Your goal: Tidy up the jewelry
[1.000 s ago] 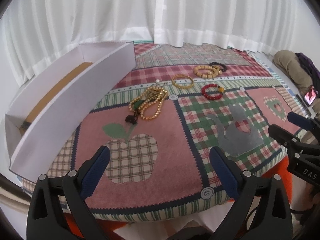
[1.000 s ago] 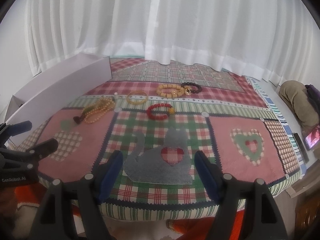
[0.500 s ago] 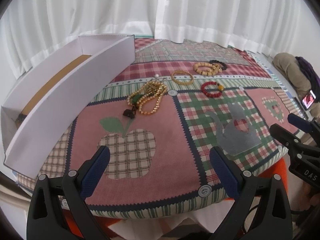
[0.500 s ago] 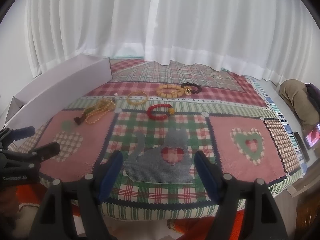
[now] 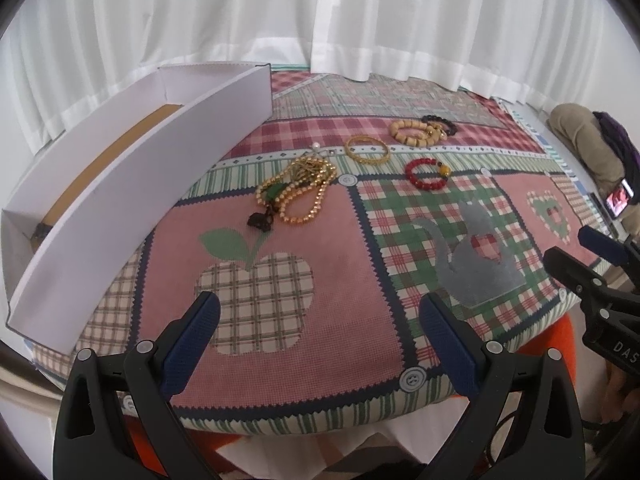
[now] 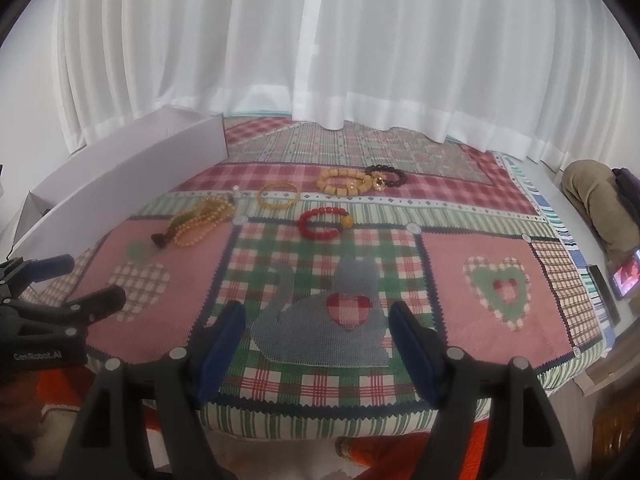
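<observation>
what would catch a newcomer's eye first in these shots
Probably the bright patchwork cloth with its apple and cat patches, and the jewelry scattered toward its far side: a gold bead necklace, a gold bangle and a red bead bracelet. A long white box stands open along the left edge.

Beaded necklace [image 5: 298, 196], bangle [image 5: 367, 149], bracelets [image 5: 425, 169] beside box [image 5: 132, 168]
</observation>
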`<action>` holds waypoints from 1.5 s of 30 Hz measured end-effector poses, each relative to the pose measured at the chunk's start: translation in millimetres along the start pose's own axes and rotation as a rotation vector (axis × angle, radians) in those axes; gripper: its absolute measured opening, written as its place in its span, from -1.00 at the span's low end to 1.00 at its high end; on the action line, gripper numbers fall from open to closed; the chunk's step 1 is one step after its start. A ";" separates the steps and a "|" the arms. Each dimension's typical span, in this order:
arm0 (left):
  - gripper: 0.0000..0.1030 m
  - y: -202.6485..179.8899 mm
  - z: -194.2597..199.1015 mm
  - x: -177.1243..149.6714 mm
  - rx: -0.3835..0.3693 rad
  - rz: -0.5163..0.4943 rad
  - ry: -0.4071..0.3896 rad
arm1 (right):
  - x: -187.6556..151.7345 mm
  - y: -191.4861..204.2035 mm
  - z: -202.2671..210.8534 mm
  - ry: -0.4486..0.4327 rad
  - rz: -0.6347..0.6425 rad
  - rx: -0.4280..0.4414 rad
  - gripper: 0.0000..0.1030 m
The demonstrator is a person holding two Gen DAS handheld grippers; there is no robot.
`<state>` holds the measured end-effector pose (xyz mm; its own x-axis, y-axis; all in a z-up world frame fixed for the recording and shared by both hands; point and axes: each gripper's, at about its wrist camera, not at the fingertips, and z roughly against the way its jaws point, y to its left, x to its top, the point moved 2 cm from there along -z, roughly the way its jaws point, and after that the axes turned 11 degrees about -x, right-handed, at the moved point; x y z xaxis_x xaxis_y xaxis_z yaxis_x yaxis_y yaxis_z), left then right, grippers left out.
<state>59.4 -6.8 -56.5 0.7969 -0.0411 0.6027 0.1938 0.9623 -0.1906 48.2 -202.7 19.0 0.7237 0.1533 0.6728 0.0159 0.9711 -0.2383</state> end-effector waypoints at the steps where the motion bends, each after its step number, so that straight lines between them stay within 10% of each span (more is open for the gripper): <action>1: 0.94 0.5 -0.4 0.0 0.000 0.002 0.002 | -0.2 -0.1 -0.4 0.002 -0.001 0.000 0.47; 26: 0.94 1.5 -10.0 0.1 0.030 -0.011 0.036 | -1.0 1.7 -3.4 0.012 -0.001 0.005 0.47; 45: 0.93 93.9 -27.8 34.6 -0.050 0.179 0.067 | -7.3 -14.0 -27.0 0.082 -0.074 0.029 0.47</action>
<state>121.1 74.7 -75.1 0.8570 0.1102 0.5033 0.0726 0.9413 -0.3297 61.3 -222.3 -1.5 0.7755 0.0666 0.6278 0.0521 0.9843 -0.1688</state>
